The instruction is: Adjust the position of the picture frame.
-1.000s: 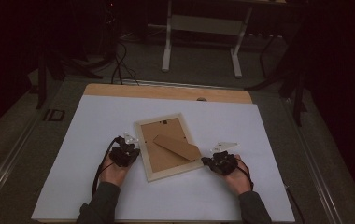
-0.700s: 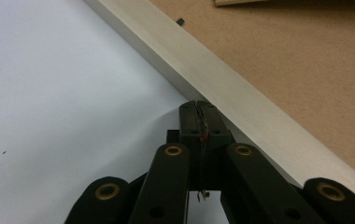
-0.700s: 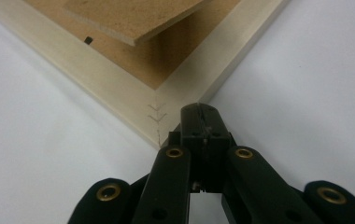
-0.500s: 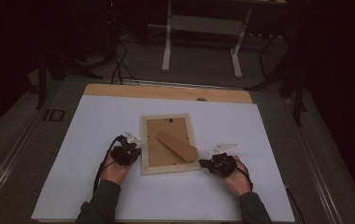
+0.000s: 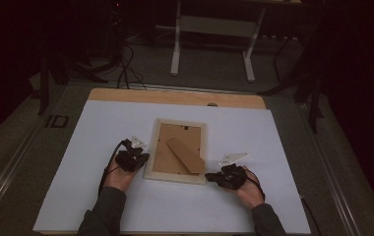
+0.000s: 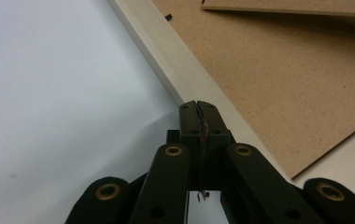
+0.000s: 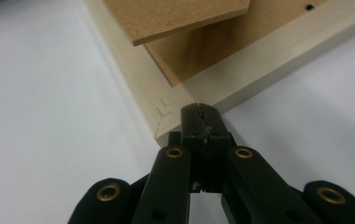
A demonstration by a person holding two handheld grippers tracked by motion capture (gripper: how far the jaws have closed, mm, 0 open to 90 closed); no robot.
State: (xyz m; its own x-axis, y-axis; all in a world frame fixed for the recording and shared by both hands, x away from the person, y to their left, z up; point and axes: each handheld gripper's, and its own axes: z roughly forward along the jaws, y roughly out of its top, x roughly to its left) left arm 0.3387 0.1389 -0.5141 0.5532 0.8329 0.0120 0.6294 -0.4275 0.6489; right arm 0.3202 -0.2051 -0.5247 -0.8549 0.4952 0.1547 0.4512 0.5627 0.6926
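The frame (image 5: 177,151) lies face down on the white tabletop (image 5: 273,137), near its middle, its long sides running away from the person, squared to the tabletop's edges. Nearest the person, two sleeved forearms come in from the bottom of the high view, each hand holding a gripper. The left gripper (image 5: 139,158) sits at the frame's left long side, near its lower half; in the left gripper view (image 6: 198,106) its fingers are pressed fully together with nothing between them, and their tips meet the pale wooden edge (image 6: 166,51) of the frame. The right gripper (image 5: 211,177) sits at the frame's near right corner; in the right gripper view (image 7: 200,110) its fingers are likewise closed tight and empty, tips touching the corner (image 7: 166,109), where faint pencil-like scratches mark the wood. Inside the pale border is the brown backing board (image 5: 175,135), and on it a brown stand (image 5: 186,155) lies slanted from upper left to lower right, its free end slightly lifted off the board, as the right gripper view shows (image 7: 175,16). A small dark clip (image 7: 309,7) sits at the board's edge. Beyond the white sheet runs a bare wooden strip (image 5: 175,97) of the tabletop, and farther off, in the dim room, stand a white stand's legs (image 5: 212,44) and cables on the floor (image 5: 126,69).
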